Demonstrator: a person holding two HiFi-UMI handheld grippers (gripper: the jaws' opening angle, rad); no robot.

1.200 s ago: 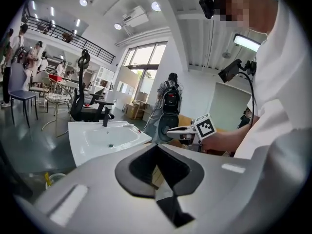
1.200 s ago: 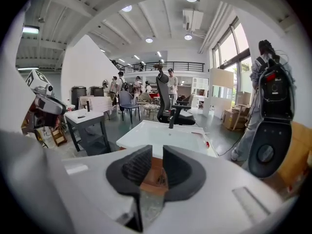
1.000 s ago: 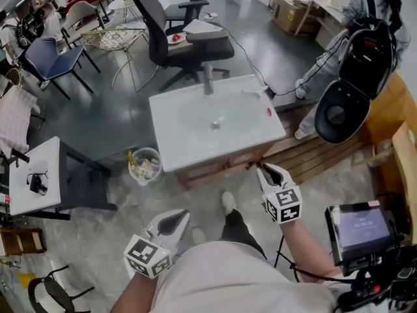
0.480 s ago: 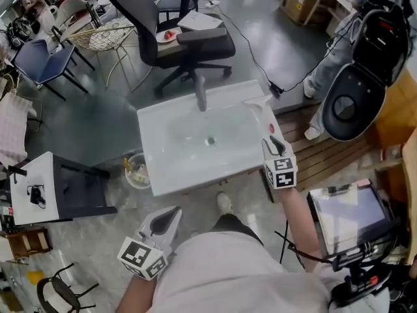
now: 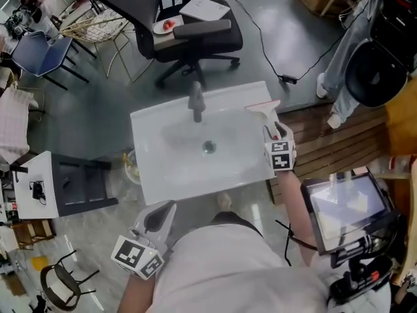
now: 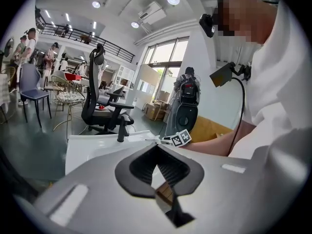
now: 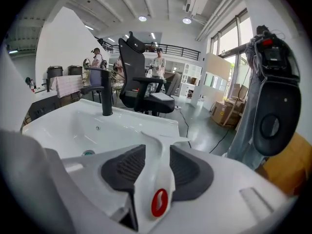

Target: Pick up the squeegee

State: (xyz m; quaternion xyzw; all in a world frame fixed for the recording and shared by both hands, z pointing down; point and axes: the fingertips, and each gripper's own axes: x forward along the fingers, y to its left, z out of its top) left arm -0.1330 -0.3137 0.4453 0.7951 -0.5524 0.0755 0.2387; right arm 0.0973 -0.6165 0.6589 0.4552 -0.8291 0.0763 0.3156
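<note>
A white squeegee [image 5: 263, 108] with a red-edged blade lies on the right rim of the white sink [image 5: 153, 175]. In the right gripper view its handle [image 7: 159, 177], marked with a red logo, runs between the two dark pads. My right gripper [image 5: 276, 130] sits over that handle; its jaws are opening and stand on either side of the handle without clamping it. My left gripper [image 5: 160, 215] hangs below the sink's near edge, away from the squeegee; its jaws look closed with nothing in them [image 6: 157, 148].
A black faucet [image 5: 195, 100] stands at the back of the sink. A black office chair [image 5: 192, 36] is beyond it. To the right are a wooden platform [image 5: 329, 150] and a screen on a stand [image 5: 342, 206]. A small white table [image 5: 36, 184] is at the left.
My right gripper has travelled forward from beside my body to the sink's right rim, over the squeegee handle. The left gripper shifted a little, and the sink now sits closer in view.
</note>
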